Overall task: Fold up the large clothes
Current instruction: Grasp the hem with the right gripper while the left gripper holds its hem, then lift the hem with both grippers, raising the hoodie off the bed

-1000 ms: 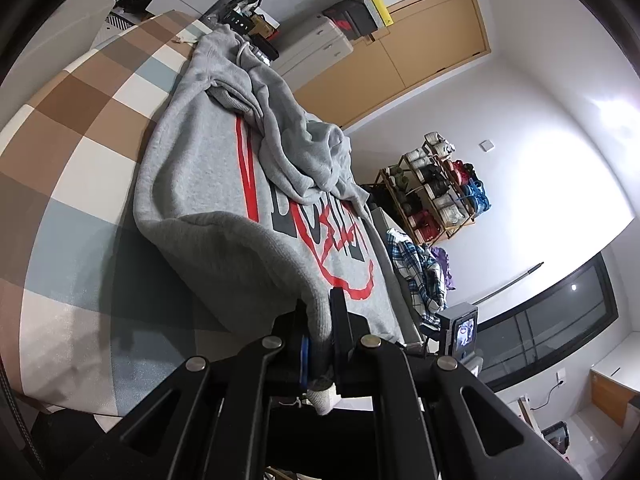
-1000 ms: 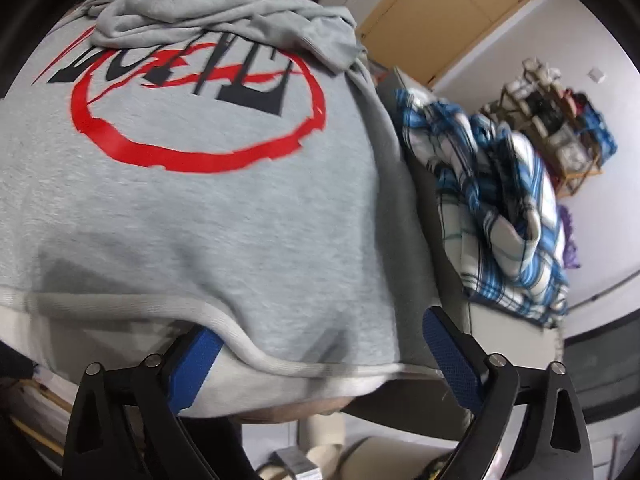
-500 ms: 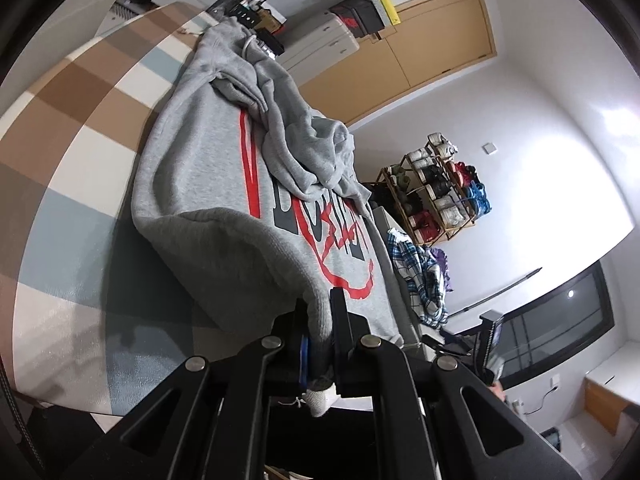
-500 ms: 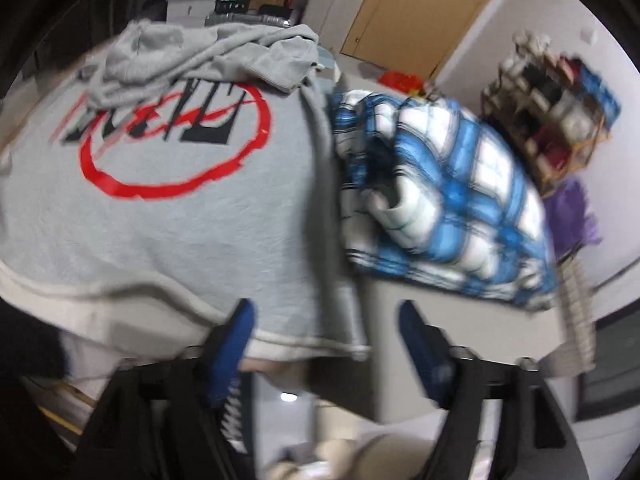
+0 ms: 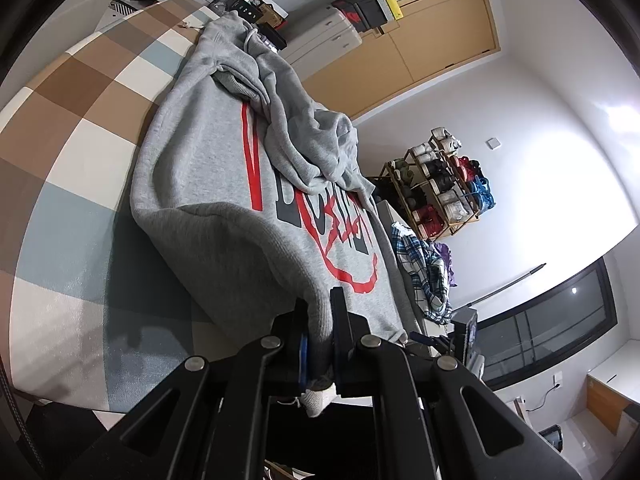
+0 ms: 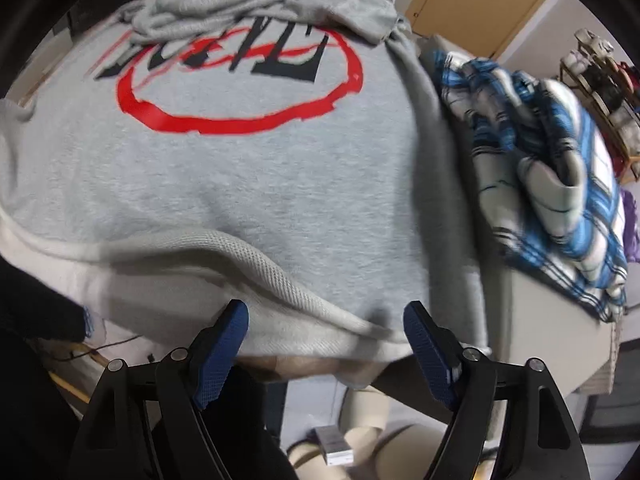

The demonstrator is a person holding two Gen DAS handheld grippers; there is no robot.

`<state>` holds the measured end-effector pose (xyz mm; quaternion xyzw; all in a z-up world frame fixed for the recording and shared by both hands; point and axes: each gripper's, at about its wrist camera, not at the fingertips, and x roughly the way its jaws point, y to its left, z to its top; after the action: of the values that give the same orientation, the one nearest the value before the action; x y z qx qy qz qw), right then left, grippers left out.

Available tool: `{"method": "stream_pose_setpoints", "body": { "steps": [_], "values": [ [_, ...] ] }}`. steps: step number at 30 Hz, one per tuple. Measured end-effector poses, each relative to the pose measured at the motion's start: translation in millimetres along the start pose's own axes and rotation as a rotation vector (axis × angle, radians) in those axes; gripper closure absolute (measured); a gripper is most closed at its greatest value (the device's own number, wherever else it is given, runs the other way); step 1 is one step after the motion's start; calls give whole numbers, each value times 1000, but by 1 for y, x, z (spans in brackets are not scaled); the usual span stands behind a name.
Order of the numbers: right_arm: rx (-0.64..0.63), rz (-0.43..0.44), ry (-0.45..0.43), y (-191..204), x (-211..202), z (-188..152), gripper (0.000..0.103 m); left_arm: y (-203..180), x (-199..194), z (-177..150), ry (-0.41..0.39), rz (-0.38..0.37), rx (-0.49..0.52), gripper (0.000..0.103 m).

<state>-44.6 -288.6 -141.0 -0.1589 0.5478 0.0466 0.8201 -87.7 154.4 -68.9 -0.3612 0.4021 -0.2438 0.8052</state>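
A grey hoodie (image 5: 224,216) with a red ring and dark letters lies spread on a checked cover (image 5: 80,140), its hood and sleeves bunched at the far end. My left gripper (image 5: 320,320) is shut on the near left corner of the ribbed hem, which is lifted a little. In the right wrist view the same hoodie (image 6: 240,200) fills the frame. My right gripper (image 6: 326,320) stands open at the right part of the hem (image 6: 280,280). The hem's edge hangs between the blue pads (image 6: 224,340), and neither pad presses on it.
A blue and white plaid shirt (image 6: 560,160) lies crumpled on a grey surface (image 6: 540,320) right of the hoodie. A shoe rack (image 5: 444,192) and a wooden door (image 5: 420,40) stand against the far walls. Cluttered drawers sit beyond the hood.
The right gripper swung right toward the plaid shirt, then back left over the hem, and its jaws narrowed a little. The left gripper kept its hold and its place.
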Motion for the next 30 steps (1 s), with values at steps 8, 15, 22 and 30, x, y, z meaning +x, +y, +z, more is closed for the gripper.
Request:
{"method": "stream_pose_setpoints", "body": {
  "steps": [8,15,22,30],
  "values": [
    [131,-153,-35,-23,8,7,96,-1,4,-1,5,16,-2,100],
    [62,-228,-53,-10,10,8,95,0,3,-3,11,25,-9,100],
    [219,-154,-92,-41,12,3,55,2,3,-5,38,37,-17,99],
    [240,-116,-169,-43,13,1,62,12,7,-10,79,122,-83,50]
  ]
}}
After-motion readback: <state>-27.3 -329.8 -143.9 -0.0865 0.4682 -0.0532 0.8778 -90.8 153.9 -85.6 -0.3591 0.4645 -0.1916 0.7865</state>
